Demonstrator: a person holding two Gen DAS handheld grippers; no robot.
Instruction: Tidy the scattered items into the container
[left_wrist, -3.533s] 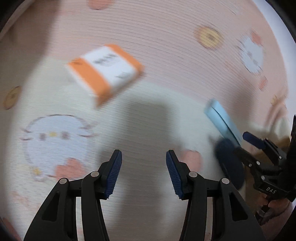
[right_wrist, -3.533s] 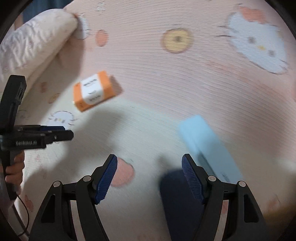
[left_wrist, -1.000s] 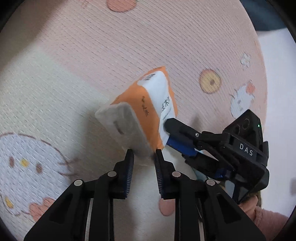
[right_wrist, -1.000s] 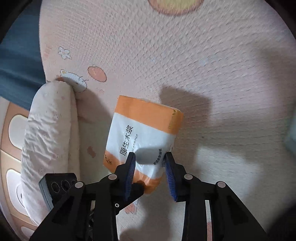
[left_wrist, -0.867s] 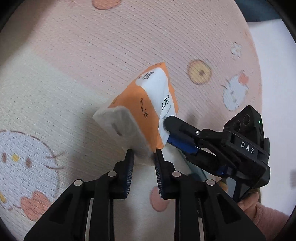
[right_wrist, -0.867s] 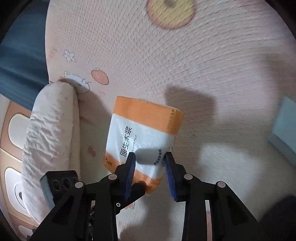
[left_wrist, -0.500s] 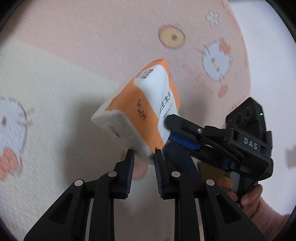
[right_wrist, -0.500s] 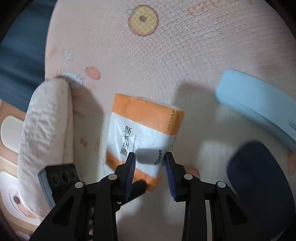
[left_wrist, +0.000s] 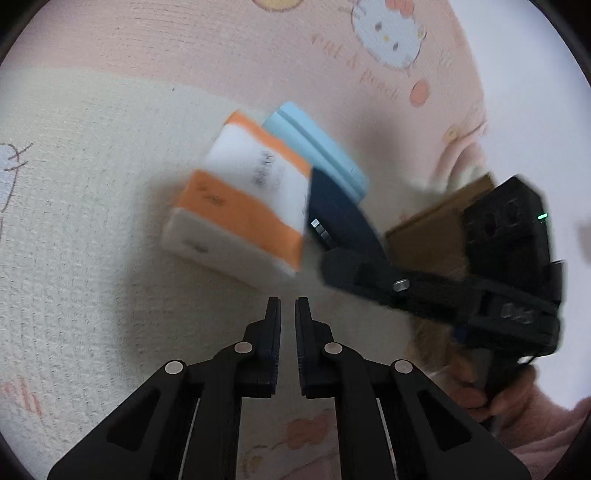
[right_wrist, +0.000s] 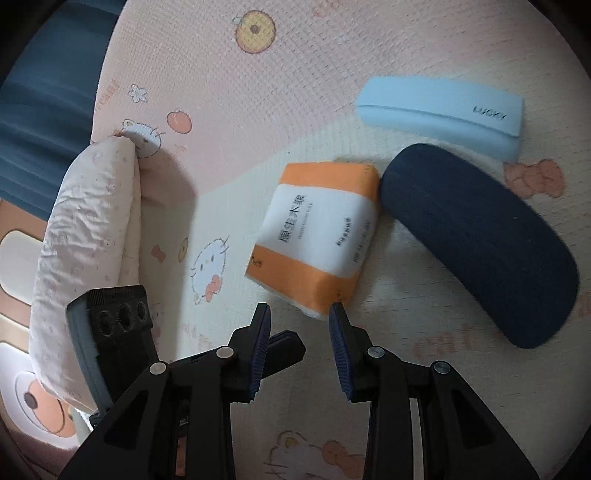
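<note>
Brown cardboard box (left_wrist: 428, 229) at right edge of left wrist view, behind right hand-held gripper (right_wrist: 299, 343); contents hidden. Orange-white tissue pack (right_wrist: 317, 236) lies on cartoon-print mat (right_wrist: 258, 122), touching dark navy case (right_wrist: 480, 251); light blue case (right_wrist: 439, 110) just beyond. Left hand-held gripper (left_wrist: 287, 325): jaws together, empty. Right: jaws apart, pack corner between tips, unpressed. Pale pillow (right_wrist: 85, 240) at left mat edge.
</note>
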